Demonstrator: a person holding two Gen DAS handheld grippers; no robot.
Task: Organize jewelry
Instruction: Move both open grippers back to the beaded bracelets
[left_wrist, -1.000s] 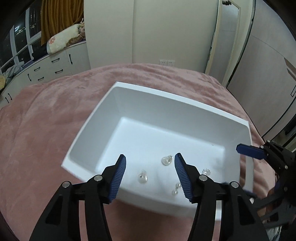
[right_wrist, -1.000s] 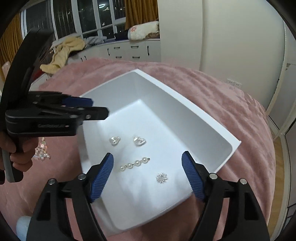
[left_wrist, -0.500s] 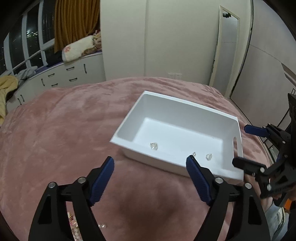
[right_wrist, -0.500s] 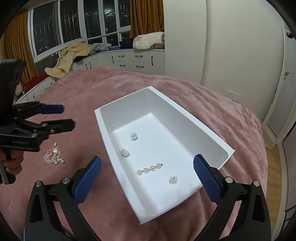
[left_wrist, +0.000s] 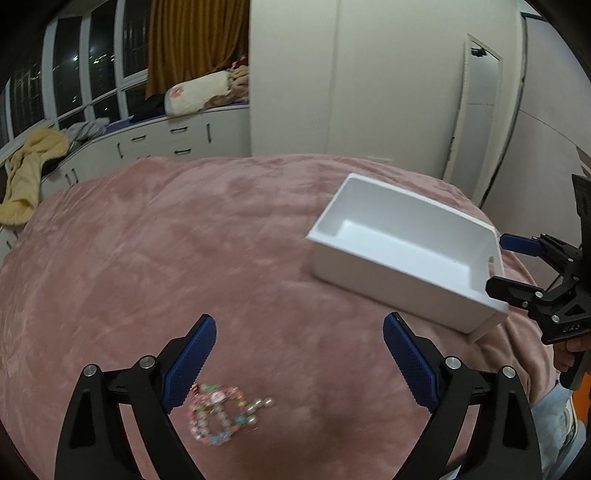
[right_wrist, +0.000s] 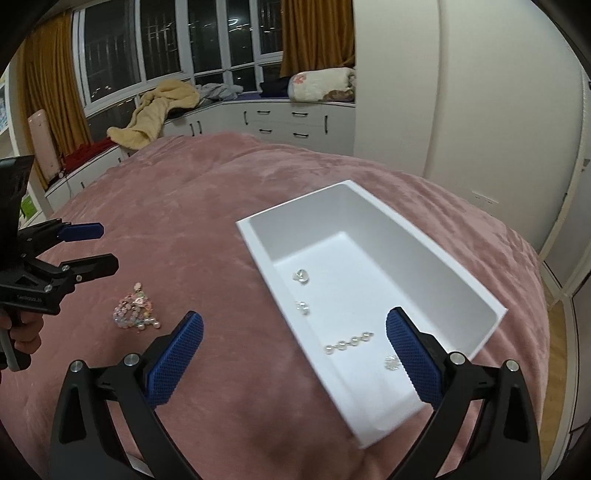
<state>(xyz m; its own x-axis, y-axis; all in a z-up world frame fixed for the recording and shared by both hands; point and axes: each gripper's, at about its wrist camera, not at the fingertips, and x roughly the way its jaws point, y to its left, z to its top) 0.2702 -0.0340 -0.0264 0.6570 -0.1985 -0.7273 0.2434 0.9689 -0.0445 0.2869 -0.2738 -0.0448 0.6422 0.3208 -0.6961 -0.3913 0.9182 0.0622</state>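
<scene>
A white box (left_wrist: 391, 254) sits on the pink bedspread; in the right wrist view (right_wrist: 424, 258) it holds two clear gems (right_wrist: 301, 275), a pearl strand (right_wrist: 347, 342) and a sparkly brooch (right_wrist: 391, 362). A pile of colourful beaded jewelry (left_wrist: 218, 413) lies on the bedspread just below my left gripper (left_wrist: 299, 350), which is open and empty; the pile also shows in the right wrist view (right_wrist: 135, 312). My right gripper (right_wrist: 295, 354) is open and empty, above the box's near left wall.
The pink bedspread (left_wrist: 184, 258) covers the whole bed. White drawers (right_wrist: 288, 122) with piled clothes and a yellow blanket (right_wrist: 155, 110) run under the windows. A white wardrobe (left_wrist: 369, 81) stands behind the bed.
My left gripper has pulled back from over the box and swung left to the beaded pile, opening wider. My right gripper has also drawn back from the box.
</scene>
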